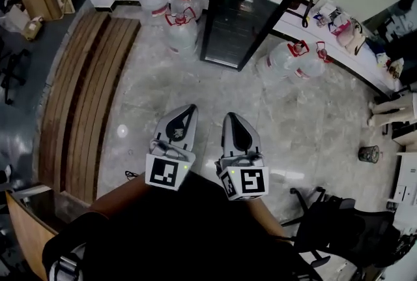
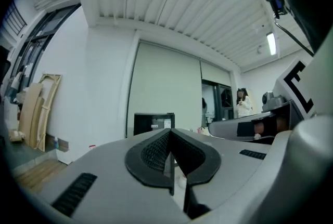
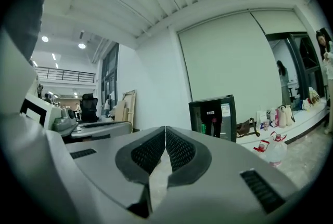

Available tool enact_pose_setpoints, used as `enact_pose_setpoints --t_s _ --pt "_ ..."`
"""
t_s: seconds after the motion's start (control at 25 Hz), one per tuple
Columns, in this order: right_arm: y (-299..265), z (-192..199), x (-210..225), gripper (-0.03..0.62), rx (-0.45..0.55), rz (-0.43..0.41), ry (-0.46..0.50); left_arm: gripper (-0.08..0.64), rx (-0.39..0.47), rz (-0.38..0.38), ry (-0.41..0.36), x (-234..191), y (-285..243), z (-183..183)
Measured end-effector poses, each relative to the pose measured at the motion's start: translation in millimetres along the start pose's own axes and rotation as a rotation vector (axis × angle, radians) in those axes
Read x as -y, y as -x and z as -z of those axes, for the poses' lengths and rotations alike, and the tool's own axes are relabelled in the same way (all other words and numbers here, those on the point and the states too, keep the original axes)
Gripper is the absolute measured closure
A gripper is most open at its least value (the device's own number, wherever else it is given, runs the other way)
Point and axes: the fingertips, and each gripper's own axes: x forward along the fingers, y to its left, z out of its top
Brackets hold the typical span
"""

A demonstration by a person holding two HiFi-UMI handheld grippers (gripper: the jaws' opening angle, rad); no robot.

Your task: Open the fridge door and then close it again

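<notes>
Approach phase: left gripper (image 1: 189, 109) and right gripper (image 1: 232, 118) both closed, empty, well short of shut fridge (image 1: 247, 6); next reach its door edge

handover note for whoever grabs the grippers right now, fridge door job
Left gripper: fingers shut, empty.
Right gripper: fingers shut, empty, beside the left.
Fridge: black, glass door shut, across the floor ahead, with water jugs on either side.
Done: nothing to show; neither gripper touches the fridge.
Left: walk up, pull the door open, then push it shut.
</notes>
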Motion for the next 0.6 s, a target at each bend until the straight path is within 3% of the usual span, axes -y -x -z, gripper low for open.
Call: enact_pose_setpoints --t_s 0.32,0.6 --pt "-168 -25 2 0.577 -0.024 -0.023 0.026 0.554 -0.021 0.083 -0.016 -110 -119 -8" --pt "-242 -31 16 0.577 -0.030 -0.007 0.030 0.554 -0.037 0.101 -0.034 -162 -174 -6"
